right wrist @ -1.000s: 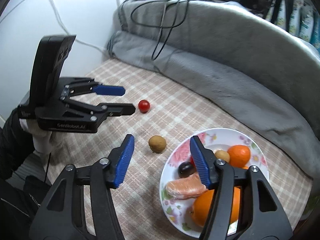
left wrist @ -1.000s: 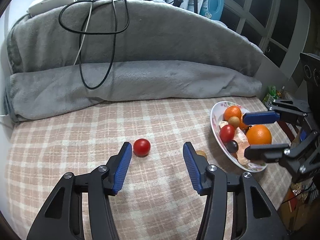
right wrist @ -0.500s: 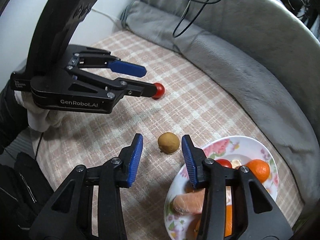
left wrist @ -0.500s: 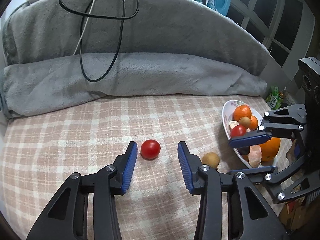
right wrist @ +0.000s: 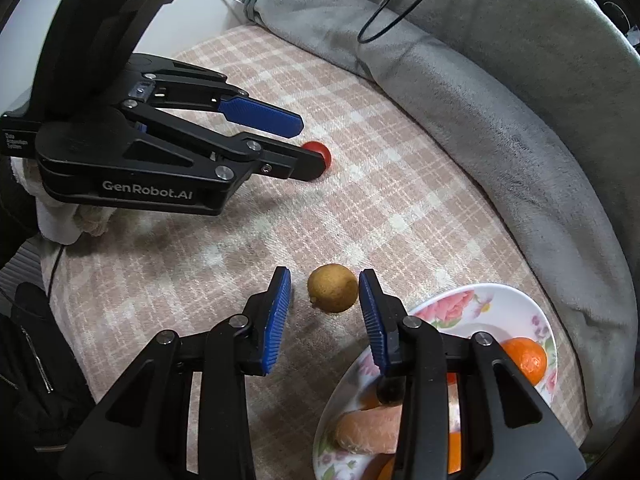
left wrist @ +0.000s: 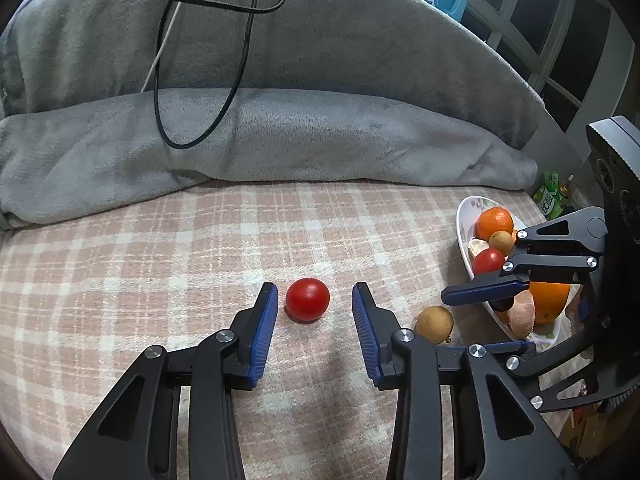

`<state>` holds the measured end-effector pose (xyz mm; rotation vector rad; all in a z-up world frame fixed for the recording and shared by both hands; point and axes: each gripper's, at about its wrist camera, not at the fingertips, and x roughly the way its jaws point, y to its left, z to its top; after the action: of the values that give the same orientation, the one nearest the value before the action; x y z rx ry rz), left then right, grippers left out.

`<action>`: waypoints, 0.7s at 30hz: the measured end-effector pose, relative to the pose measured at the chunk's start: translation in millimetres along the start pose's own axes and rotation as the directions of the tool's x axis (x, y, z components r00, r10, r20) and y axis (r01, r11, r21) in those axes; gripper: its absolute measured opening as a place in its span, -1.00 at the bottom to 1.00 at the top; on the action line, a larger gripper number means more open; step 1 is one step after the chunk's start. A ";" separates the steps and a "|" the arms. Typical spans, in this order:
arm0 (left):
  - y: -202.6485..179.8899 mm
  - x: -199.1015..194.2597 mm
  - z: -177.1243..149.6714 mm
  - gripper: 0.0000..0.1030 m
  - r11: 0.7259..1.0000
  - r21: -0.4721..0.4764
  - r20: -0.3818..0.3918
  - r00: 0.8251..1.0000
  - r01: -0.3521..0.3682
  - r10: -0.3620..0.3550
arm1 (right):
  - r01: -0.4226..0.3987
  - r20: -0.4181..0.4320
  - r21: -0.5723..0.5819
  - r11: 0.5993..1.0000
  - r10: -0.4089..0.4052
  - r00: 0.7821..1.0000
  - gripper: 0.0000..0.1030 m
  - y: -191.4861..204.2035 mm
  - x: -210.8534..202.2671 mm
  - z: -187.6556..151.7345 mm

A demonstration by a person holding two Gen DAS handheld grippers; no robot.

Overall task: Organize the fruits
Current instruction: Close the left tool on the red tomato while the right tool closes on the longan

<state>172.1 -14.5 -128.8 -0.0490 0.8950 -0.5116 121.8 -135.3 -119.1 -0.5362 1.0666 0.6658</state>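
Two tools are low over a pink plaid cover (left wrist: 168, 264), each straddling a loose fruit. The left tool (left wrist: 315, 300) has a cherry tomato (left wrist: 307, 299) between its blue pads; its jaws are closing, but a gap shows on both sides of the tomato and nothing is gripped. In the right wrist view the same tomato (right wrist: 320, 151) peeks out past the left tool's (right wrist: 308, 148) lower finger.

The right tool (right wrist: 325, 286) brackets a small tan-brown round fruit (right wrist: 333, 288), maybe a longan. Its jaws are closing too; the right pad sits just beside the fruit, the left pad stands a little apart, and whether either pad touches cannot be told. Fruit lies on the cover, not lifted. From the left wrist view the brown fruit (left wrist: 434, 319) rests between the right tool's (left wrist: 460, 320) fingers, just beside the plate.

A flowered white plate (right wrist: 500, 300) lies to the right, at the edge of the cover. On it: a mandarin (left wrist: 494, 222), a second small brown fruit (left wrist: 501, 241), a second cherry tomato (left wrist: 488, 261), a peeled citrus piece (left wrist: 521, 312), a large orange (left wrist: 550, 300) and a dark fruit mostly hidden.

Behind the cover a rolled grey fleece blanket (left wrist: 304, 136) runs across, with a black cable (left wrist: 224, 80) looped over it. A white-gloved hand (right wrist: 60, 216) shows under the left tool's body.
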 end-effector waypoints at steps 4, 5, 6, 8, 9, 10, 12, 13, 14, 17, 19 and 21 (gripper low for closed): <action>-0.4 3.3 -0.2 -0.30 1.000 -0.001 -0.005 1.000 0.002 -0.002 | -0.004 -0.007 -0.001 1.000 0.004 1.000 -0.38 -1.9 1.5 1.1; -0.4 3.9 -0.3 -0.31 1.000 -0.001 -0.006 1.000 0.002 -0.002 | -0.003 -0.008 -0.004 1.000 0.003 1.000 -0.38 -1.9 1.3 1.4; -0.1 4.3 -0.5 -0.32 1.000 -0.001 -0.007 1.000 0.002 -0.002 | -0.002 -0.008 -0.006 1.000 0.002 1.000 -0.38 -1.7 1.1 1.6; 0.9 4.8 -0.4 -0.32 1.000 -0.002 -0.008 1.000 0.002 -0.002 | -0.006 -0.011 -0.008 1.000 0.006 1.000 -0.39 -2.0 2.0 2.4; 1.4 5.2 -0.3 -0.32 1.000 -0.002 -0.010 1.000 0.003 -0.003 | -0.010 -0.012 -0.007 1.000 0.010 1.000 -0.39 -2.8 4.0 3.8; 1.7 5.7 -0.4 -0.32 1.000 -0.002 -0.011 1.000 0.003 -0.003 | -0.009 -0.014 -0.005 1.000 0.009 1.000 -0.39 -3.0 4.6 4.5; 3.3 6.0 -0.5 -0.33 1.000 -0.001 -0.013 1.000 0.004 -0.004 | -0.004 -0.017 -0.003 1.000 0.003 1.000 -0.39 -3.0 5.7 5.0; 3.5 6.9 -0.3 -0.35 1.000 0.000 -0.015 1.000 0.005 -0.005 | 0.000 -0.019 -0.003 1.000 -0.001 1.000 -0.41 -3.2 6.0 5.0; 2.8 8.1 0.1 -0.38 1.000 0.002 -0.018 1.000 0.005 -0.005 | 0.004 -0.021 -0.002 1.000 -0.004 1.000 -0.43 -3.1 5.8 4.6; 1.7 12.2 -0.2 -0.40 1.000 0.005 -0.026 1.000 0.006 -0.006 | 0.007 -0.023 -0.004 1.000 -0.007 1.000 -0.43 -2.4 6.0 4.6; 0.1 15.7 0.2 -0.49 1.000 0.007 -0.031 1.000 0.005 -0.005 | 0.018 -0.025 -0.007 1.000 -0.018 1.000 -0.43 -1.2 6.5 4.9; -2.1 19.2 0.8 -0.54 1.000 0.009 -0.033 0.999 0.004 -0.004 | 0.019 -0.022 -0.003 1.000 -0.019 1.000 -0.43 -0.9 6.8 5.0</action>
<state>181.7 -25.0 -141.8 -0.0338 0.9251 -0.5219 127.8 -131.0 -123.3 -0.5567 1.0801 0.6463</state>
